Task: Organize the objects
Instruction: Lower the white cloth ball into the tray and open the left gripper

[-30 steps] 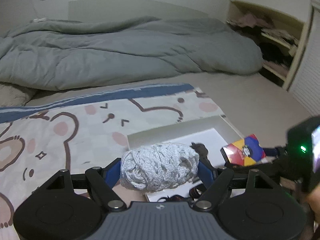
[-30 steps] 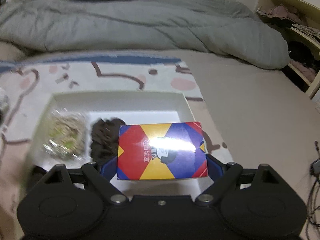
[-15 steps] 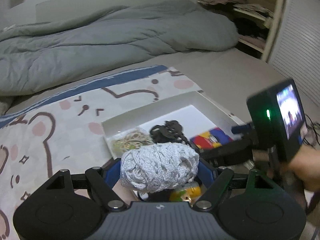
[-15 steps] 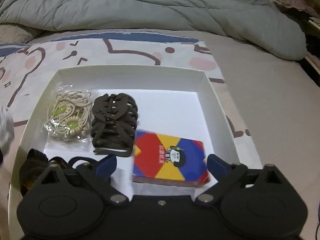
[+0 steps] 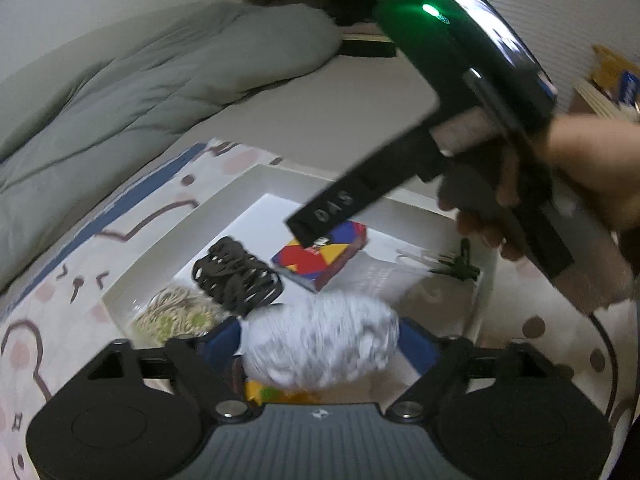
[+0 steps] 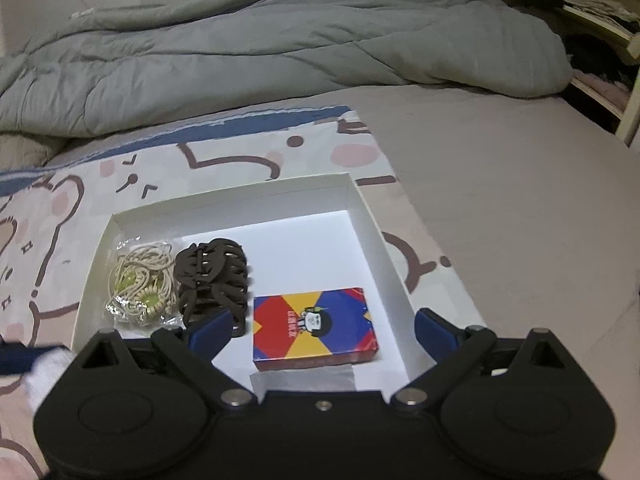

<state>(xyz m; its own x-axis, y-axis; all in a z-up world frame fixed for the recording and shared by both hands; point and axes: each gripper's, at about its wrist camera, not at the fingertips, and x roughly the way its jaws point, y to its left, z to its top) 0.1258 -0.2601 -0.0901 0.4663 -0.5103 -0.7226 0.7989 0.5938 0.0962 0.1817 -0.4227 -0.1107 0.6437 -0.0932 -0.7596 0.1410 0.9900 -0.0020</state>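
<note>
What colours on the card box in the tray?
Red, yellow and blue diamond blocks with a small cartoon figure in the middle, on the card box; clearest in the right wrist view.

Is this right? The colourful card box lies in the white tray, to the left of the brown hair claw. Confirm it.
Not quite. In the right wrist view the colourful card box does lie in the white tray, but to the right of the brown hair claw, not the left.
</note>
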